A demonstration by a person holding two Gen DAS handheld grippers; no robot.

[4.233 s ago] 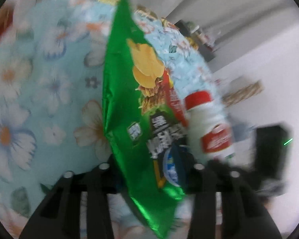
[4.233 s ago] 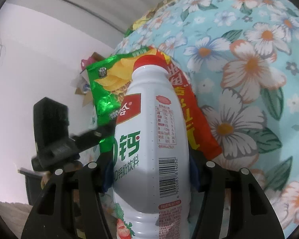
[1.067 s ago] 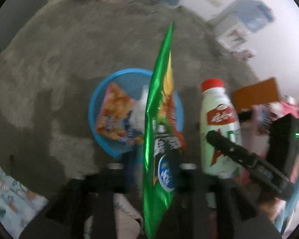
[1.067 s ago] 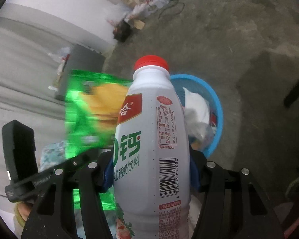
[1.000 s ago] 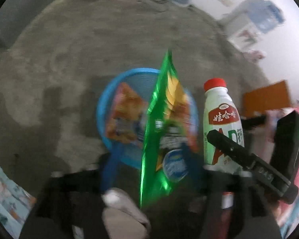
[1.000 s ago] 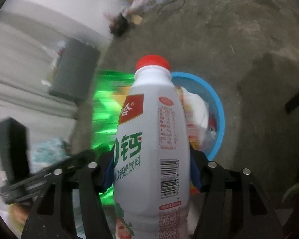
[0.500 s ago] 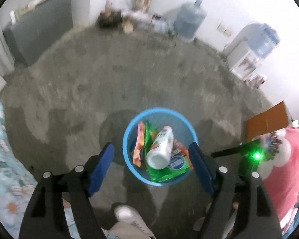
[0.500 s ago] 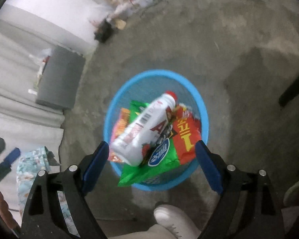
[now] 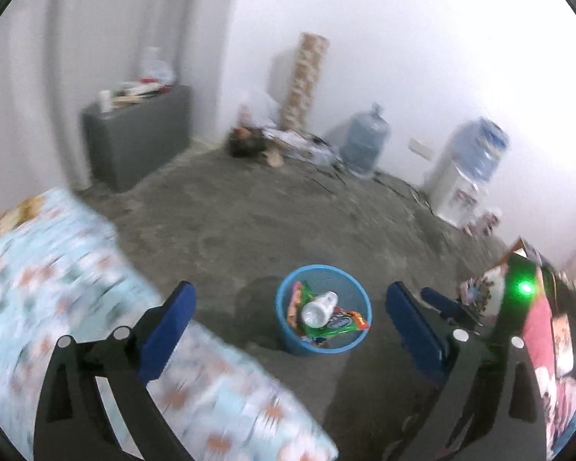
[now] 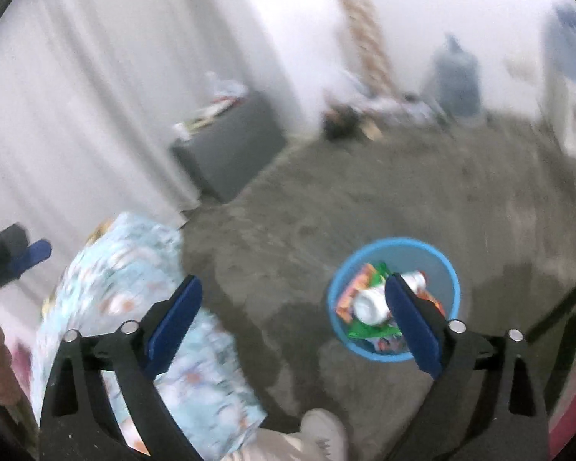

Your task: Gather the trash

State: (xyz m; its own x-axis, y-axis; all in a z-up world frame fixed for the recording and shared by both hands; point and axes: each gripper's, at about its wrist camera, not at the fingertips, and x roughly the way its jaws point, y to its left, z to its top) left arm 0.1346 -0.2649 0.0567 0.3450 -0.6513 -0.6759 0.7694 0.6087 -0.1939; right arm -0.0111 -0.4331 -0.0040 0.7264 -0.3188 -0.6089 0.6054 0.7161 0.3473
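Observation:
A blue bin [image 9: 290,330] stands on the grey floor, also in the right wrist view [image 10: 451,269]. In it lie a white bottle [image 9: 318,309], a green chip bag [image 9: 326,328] and an orange wrapper [image 9: 293,305]; the bottle [image 10: 368,303] and green bag [image 10: 368,330] show in the right view too. My left gripper [image 9: 288,326] is open and empty, high above the bin. My right gripper [image 10: 292,319] is open and empty, to the left of the bin.
A table with a floral blue cloth [image 9: 57,307] is at lower left, also in the right wrist view [image 10: 126,292]. A grey cabinet [image 9: 134,134], water jugs [image 9: 364,142] and a dispenser [image 9: 464,176] stand by the far wall. A shoe [image 10: 322,438] is below.
Both grippers have opened and let the chip bag and the bottle drop into the bin. Both have since risen and tilted up, so the bin looks smaller.

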